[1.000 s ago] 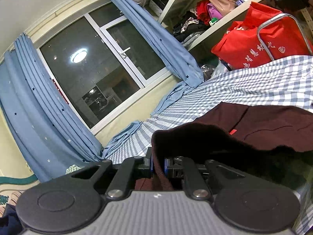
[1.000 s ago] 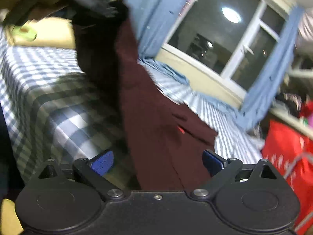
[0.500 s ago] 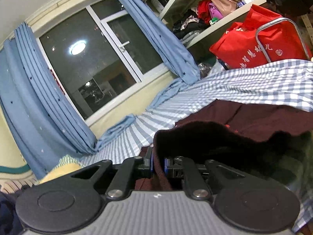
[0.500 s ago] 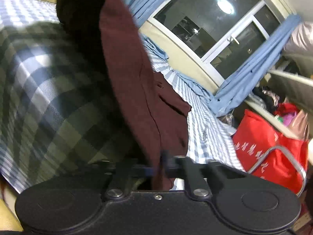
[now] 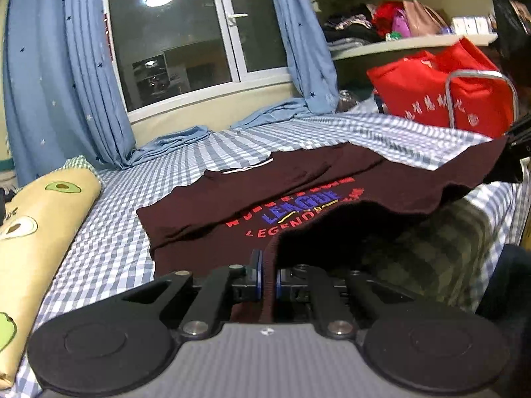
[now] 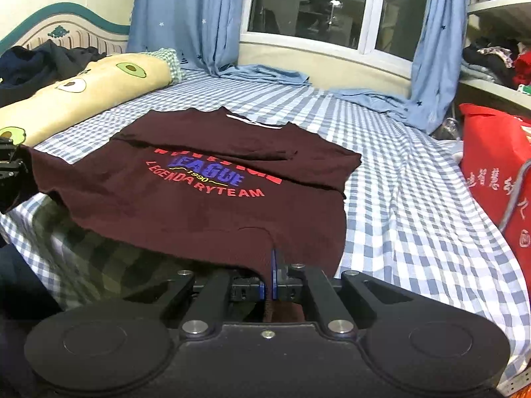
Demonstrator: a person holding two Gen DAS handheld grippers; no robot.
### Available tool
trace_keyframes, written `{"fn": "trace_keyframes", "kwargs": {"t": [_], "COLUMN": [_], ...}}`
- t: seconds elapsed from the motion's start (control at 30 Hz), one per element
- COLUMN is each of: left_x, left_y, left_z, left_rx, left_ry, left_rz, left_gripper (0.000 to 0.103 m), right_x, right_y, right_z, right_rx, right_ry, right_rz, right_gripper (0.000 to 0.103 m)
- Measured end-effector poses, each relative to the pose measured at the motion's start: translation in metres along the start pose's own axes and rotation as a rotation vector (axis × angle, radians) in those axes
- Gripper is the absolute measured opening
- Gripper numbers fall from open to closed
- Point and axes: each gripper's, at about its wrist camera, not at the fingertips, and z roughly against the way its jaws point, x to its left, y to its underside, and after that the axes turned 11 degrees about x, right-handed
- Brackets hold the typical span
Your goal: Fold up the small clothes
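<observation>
A maroon T-shirt (image 5: 232, 199) (image 6: 232, 212) with a red and blue print lies face up on the checked bed sheet (image 5: 109, 242) (image 6: 415, 199), collar toward the window. Its near hem is lifted off the bed and stretched between both grippers. My left gripper (image 5: 268, 278) is shut on one corner of the hem, and it shows at the left edge of the right wrist view (image 6: 10, 165). My right gripper (image 6: 273, 275) is shut on the other corner. It appears at the right edge of the left wrist view (image 5: 517, 139). One sleeve is folded in over the chest.
A long avocado-print pillow (image 5: 39, 219) (image 6: 83, 96) lies along the left side of the bed. A red bag (image 5: 441, 96) (image 6: 491, 172) with a metal frame stands off the right side. Blue curtains (image 6: 186, 16) and a window are behind, with dark clothes (image 6: 33, 63) at the headboard.
The shirt hung bunched from the left gripper; the right gripper closed on its hem. Both views have rolled level and the shirt is now spread flat, print up.
</observation>
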Motion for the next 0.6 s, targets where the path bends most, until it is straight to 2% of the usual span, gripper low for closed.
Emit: {"fn": "trace_keyframes", "kwargs": {"t": [0.2,0.37,0.5,0.6], "left_x": [0.016,0.035,0.068,0.106], "left_y": [-0.022,-0.062,-0.124,-0.185], "left_z": [0.002,-0.008,-0.047,-0.091], "left_rx": [-0.02,-0.073,-0.043,0.005], "left_ry": [-0.001,-0.037,-0.026,0.011], "left_rz": [-0.005,-0.039,-0.062,-0.058], "left_gripper": [0.007,0.007,0.007,0.007], "right_x": [-0.014,-0.026,-0.042,-0.054], "right_y": [-0.024,-0.067,-0.125,-0.19], "right_z": [0.008,0.006,-0.009,-0.037], "right_rx": [-0.007,-0.041,-0.059,-0.041], "right_ry": [-0.056,-0.042,-0.02,-0.004], "right_rz": [-0.045,-0.01,0.054,0.124], "right_gripper": [0.003,0.003,0.003,0.003]}}
